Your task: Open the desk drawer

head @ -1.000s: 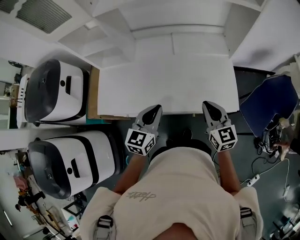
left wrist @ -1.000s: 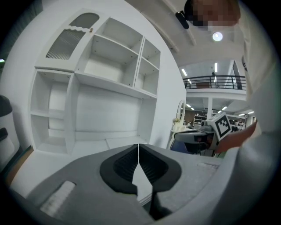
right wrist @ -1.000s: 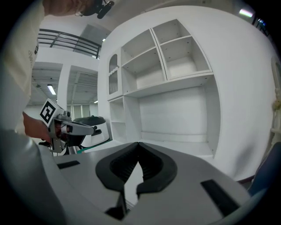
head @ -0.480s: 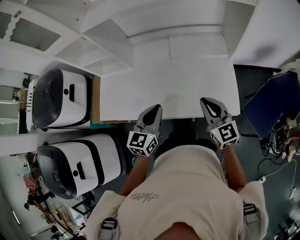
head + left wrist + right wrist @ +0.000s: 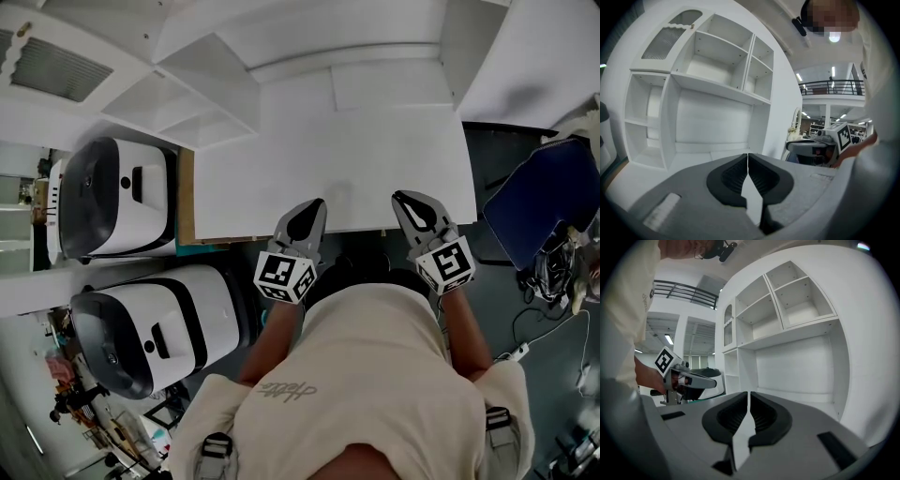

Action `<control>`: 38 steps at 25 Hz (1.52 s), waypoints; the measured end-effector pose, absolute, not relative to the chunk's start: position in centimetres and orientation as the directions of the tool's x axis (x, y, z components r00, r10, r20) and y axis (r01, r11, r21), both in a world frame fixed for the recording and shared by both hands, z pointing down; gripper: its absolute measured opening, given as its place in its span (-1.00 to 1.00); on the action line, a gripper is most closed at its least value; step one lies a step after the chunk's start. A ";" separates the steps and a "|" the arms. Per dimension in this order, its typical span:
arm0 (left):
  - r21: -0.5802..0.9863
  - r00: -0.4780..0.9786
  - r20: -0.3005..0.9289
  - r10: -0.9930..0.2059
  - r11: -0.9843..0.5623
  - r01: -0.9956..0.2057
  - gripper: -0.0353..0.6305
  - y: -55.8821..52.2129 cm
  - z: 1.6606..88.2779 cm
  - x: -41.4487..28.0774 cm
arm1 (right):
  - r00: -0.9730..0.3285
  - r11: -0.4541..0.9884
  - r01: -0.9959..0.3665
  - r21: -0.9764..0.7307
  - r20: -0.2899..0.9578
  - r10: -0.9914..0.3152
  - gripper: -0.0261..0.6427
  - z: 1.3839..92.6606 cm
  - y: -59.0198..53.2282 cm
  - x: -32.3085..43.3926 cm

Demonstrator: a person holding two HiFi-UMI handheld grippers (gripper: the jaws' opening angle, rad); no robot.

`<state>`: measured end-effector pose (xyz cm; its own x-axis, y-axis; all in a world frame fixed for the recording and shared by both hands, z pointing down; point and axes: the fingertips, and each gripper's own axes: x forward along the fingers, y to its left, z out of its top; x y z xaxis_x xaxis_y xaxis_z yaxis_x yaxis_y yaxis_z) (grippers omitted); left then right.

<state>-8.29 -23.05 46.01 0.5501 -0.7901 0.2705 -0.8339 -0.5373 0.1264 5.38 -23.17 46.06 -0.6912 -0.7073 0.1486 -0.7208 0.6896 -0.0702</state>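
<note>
Left tool [image 5: 302,223] and right tool [image 5: 421,213] are pressed together, empty, held over the surface [image 5: 328,159] front edge. Drawer is probably hidden just beneath them; rigid, smooth-sliding; front lip to be gripped.

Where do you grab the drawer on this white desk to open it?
Probably the drawer front, under the near edge of the flat white desk top and hidden from above; no handle shows. Come from the person's side, low, since the shut left gripper and right gripper sit at that edge.
</note>
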 end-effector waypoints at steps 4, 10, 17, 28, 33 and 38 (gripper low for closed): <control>0.149 0.547 0.295 -0.784 -0.527 -0.836 -0.84 -21.9 46.9 -8.9 | -0.702 0.698 -0.710 -0.091 0.152 -0.695 -0.90 46.1 -22.2 4.8; 0.164 0.541 0.314 -0.780 -0.517 -0.840 -0.84 -20.0 47.3 -10.1 | -0.674 0.663 -0.738 -0.128 0.185 -0.715 -0.78 47.2 -21.2 4.9; 0.175 0.553 0.337 -0.762 -0.526 -0.832 -0.84 -18.6 48.8 -10.3 | -0.654 0.647 -0.752 -0.125 0.264 -0.709 -0.74 51.0 -19.9 4.9; 0.195 0.552 0.328 -0.766 -0.517 -0.833 -0.84 -17.4 49.3 -12.2 | -0.600 0.622 -0.753 -0.216 0.614 -0.513 -0.74 68.6 -15.2 4.7; 0.202 0.544 0.340 -0.767 -0.505 -0.839 -0.84 -17.5 50.1 -13.1 | -0.570 0.502 -0.801 -0.326 0.670 -0.475 -0.74 74.0 -15.1 5.0; 0.229 0.540 0.368 -0.757 -0.489 -0.842 -0.84 -17.0 51.5 -14.0 | -0.528 0.447 -0.827 -0.340 0.742 -0.412 -0.74 79.0 -15.0 4.7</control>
